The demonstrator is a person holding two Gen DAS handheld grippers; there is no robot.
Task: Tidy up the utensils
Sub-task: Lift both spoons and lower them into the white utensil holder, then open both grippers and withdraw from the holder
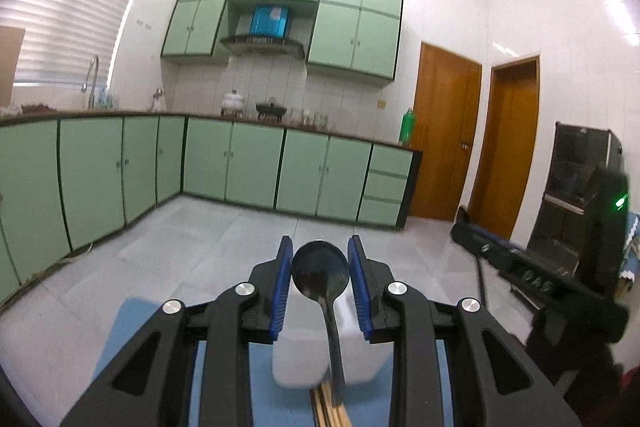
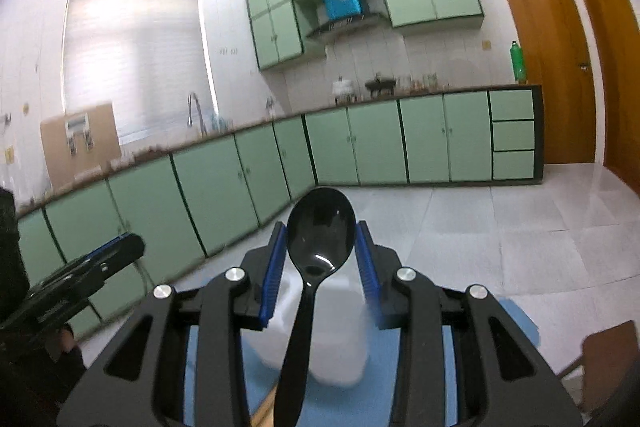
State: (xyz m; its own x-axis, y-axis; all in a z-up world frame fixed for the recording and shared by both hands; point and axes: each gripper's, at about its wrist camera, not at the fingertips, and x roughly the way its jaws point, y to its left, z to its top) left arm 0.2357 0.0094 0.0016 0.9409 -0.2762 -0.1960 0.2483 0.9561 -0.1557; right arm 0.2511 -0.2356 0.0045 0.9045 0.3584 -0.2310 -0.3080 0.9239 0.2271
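A black plastic spoon (image 1: 320,273) stands bowl-up between the open fingers of my left gripper (image 1: 319,289), its handle running down beside several wooden chopsticks (image 1: 326,407). Behind it stands a white container (image 1: 298,355) on a blue mat (image 1: 132,327). In the right wrist view a black spoon (image 2: 320,231) stands bowl-up between the open fingers of my right gripper (image 2: 320,275), in front of the white container (image 2: 340,339) on the blue mat (image 2: 516,323). I cannot tell whether anything grips either spoon lower down. The left gripper (image 2: 116,247) shows at the left edge.
Green kitchen cabinets (image 1: 248,163) and a counter run along the far walls across a pale tiled floor (image 1: 200,239). Wooden doors (image 1: 444,131) stand at the right. The right gripper's body (image 1: 560,279) shows at the right of the left wrist view. A brown chair corner (image 2: 608,351) is at the lower right.
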